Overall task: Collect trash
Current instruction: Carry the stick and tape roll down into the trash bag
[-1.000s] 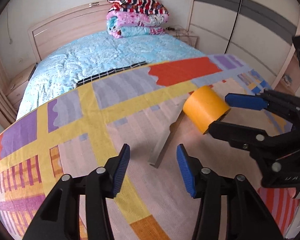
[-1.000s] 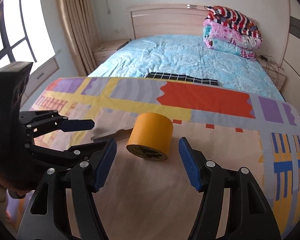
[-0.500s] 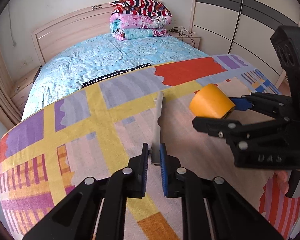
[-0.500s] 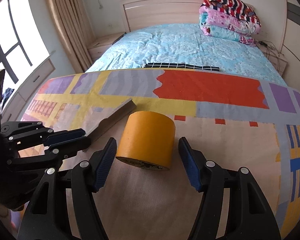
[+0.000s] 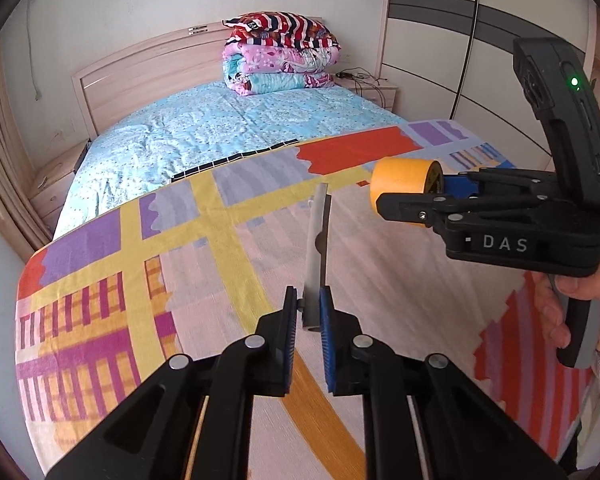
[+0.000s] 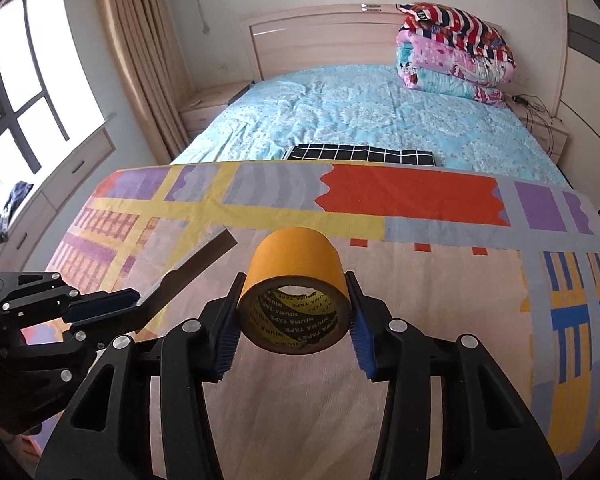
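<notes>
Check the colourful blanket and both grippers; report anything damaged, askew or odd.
Nothing looks spilled or broken. The flat grey cardboard strip sticks up tilted from the shut left gripper, clear of the colourful patterned blanket. The right gripper has just been closing and clamps the orange tape roll.

In the left wrist view, the patchwork-patterned cloth-covered worktop fills the lower and middle frame. Behind it, toward the top, lies the bed with a pale blue quilt, a stack of folded blankets at its head by the wooden headboard. A black grid-patterned cloth peeks between bed and worktop. At bottom centre, the left tongs pinch a flat grey cardboard strip pointing away up the frame. At right, the right tongs grip a roll of orange tape above the worktop.
</notes>
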